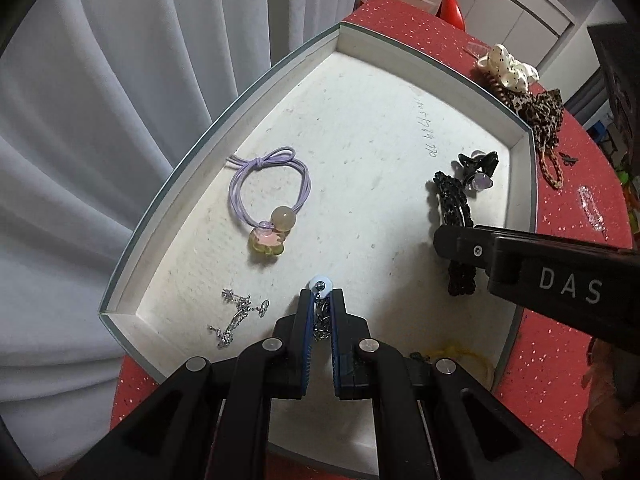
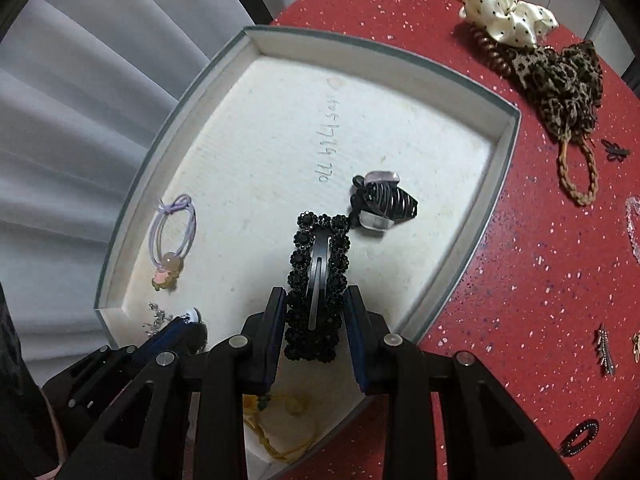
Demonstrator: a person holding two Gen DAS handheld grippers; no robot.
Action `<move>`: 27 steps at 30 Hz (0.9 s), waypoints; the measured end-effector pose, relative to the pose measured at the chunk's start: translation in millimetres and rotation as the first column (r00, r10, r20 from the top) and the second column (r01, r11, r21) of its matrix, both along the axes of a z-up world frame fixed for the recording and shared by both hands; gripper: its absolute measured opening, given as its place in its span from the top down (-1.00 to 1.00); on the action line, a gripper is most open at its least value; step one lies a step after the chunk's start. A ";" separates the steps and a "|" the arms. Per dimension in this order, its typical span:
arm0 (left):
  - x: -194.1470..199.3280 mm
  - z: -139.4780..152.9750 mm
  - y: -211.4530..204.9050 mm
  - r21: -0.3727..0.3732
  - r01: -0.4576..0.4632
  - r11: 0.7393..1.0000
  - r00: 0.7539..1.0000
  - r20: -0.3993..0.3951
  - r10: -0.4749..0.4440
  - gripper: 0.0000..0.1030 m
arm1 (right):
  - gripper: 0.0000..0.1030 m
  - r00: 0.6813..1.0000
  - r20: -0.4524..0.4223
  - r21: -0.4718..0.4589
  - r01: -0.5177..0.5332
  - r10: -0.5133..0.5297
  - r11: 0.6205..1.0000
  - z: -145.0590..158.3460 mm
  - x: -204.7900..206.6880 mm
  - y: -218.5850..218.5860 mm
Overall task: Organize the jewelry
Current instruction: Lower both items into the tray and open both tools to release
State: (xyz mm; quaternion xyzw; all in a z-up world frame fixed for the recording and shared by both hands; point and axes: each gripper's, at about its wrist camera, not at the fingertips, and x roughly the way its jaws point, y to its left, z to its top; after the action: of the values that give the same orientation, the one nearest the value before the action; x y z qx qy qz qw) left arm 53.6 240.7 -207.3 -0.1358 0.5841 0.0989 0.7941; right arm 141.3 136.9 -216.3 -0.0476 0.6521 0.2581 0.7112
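A red speckled desk [image 2: 520,280] carries a shallow white cardboard tray [image 1: 400,128]. Over the tray, the right claw [image 2: 316,300] is clenched on a black beaded rectangular snap clip [image 2: 320,264]. The left claw [image 1: 321,300] pinches a dark chain earring with a pale blue round stud [image 1: 321,284]. A lilac elastic hair tie [image 1: 268,184] and a silver chain [image 1: 236,316] lie inside the tray.

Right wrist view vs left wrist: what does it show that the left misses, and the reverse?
Right wrist only: the small clips lying on the red table at far right, and the right gripper around the black beaded clip.
Left wrist only: the left gripper pinching a chain earring.
Both: the white tray, purple hair tie, black claw clip, polka-dot scrunchie.
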 end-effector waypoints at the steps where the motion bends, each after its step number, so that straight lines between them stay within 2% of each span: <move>1: 0.5 0.3 -1.2 0.008 0.004 1.000 1.000 -0.002 -0.004 0.83 | 0.38 1.000 0.000 -0.001 -0.002 0.002 1.000 -0.5 -0.1 0.2; 8: 1.5 1.3 -2.6 0.020 -0.011 1.000 1.000 -0.019 0.012 0.83 | 0.35 1.000 -0.027 0.012 0.007 -0.007 1.000 -4.6 7.1 0.3; 16: 0.5 4.0 -4.1 0.041 -0.001 0.999 1.000 -0.029 0.002 0.82 | -0.01 0.998 -0.048 0.055 0.033 -0.030 0.998 3.2 15.7 -8.8; 21: -0.3 7.2 -6.8 0.043 0.008 0.999 1.000 -0.029 -0.007 0.82 | -0.03 0.998 -0.042 0.080 0.043 -0.040 0.996 10.2 14.0 -12.2; 22: -0.1 7.5 -7.2 0.034 0.013 0.999 0.999 -0.031 -0.012 0.71 | -0.03 0.998 -0.041 0.086 0.048 -0.044 0.995 12.3 15.0 -13.8; 23: 0.6 7.8 -7.8 0.026 0.014 1.000 0.999 -0.034 -0.013 -0.13 | -0.03 0.998 -0.039 0.092 0.051 -0.048 0.994 17.1 9.2 -13.6; 24: -0.1 9.3 -7.5 0.030 0.006 1.000 0.999 -0.032 -0.005 -0.63 | -0.03 0.998 -0.037 0.097 0.054 -0.050 0.994 19.3 9.4 -14.8; 25: -2.9 15.1 -6.9 0.065 -0.020 0.998 1.000 -0.008 0.021 -1.00 | -0.03 0.998 -0.032 0.102 0.058 -0.055 0.993 22.4 9.5 -16.6; 27: -3.8 21.5 -7.1 0.082 -0.018 0.996 1.000 0.017 0.016 -1.00 | -0.03 0.998 -0.027 0.112 0.064 -0.062 0.992 27.3 10.2 -20.4</move>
State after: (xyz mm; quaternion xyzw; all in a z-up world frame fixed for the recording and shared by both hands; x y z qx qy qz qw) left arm 49.8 233.5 -185.8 -0.1089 0.5718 0.1284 0.8029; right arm 151.4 116.5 -189.0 0.0164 0.6460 0.2727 0.7128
